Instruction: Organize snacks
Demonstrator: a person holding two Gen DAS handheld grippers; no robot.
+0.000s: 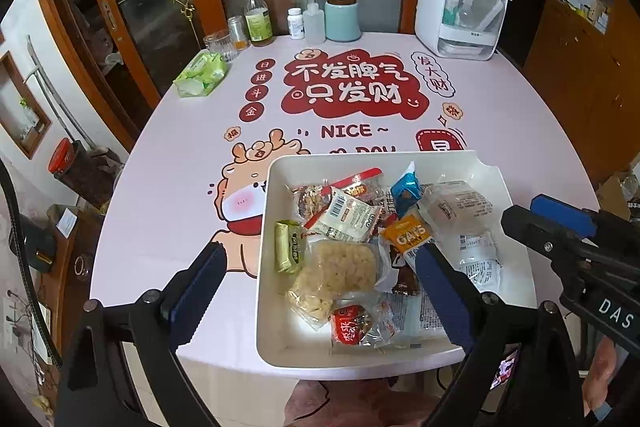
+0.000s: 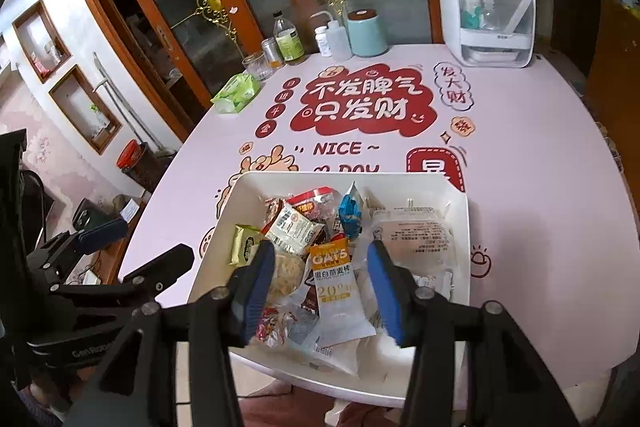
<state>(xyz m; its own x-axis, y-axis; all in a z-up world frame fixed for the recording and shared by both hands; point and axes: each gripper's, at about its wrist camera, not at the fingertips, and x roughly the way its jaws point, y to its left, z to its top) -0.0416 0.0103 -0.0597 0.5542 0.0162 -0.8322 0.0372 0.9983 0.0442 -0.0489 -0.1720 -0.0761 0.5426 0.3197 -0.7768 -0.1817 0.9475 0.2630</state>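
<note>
Right wrist view: oat bar [image 2: 333, 269] loose between right hand-held gripper's [image 2: 322, 281] parted fingers.

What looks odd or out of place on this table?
The white tray overhangs the table's near edge, and its far right rim looks chipped. The snacks are heaped loosely inside it; none spilled.

Left gripper [image 1: 320, 259]: black frame, 2 fingers with dark blue pads, round silver screws at the pivots. Right gripper [image 2: 320, 267]: same black build, brighter blue pads; white "DAS" lettering on its body.
</note>
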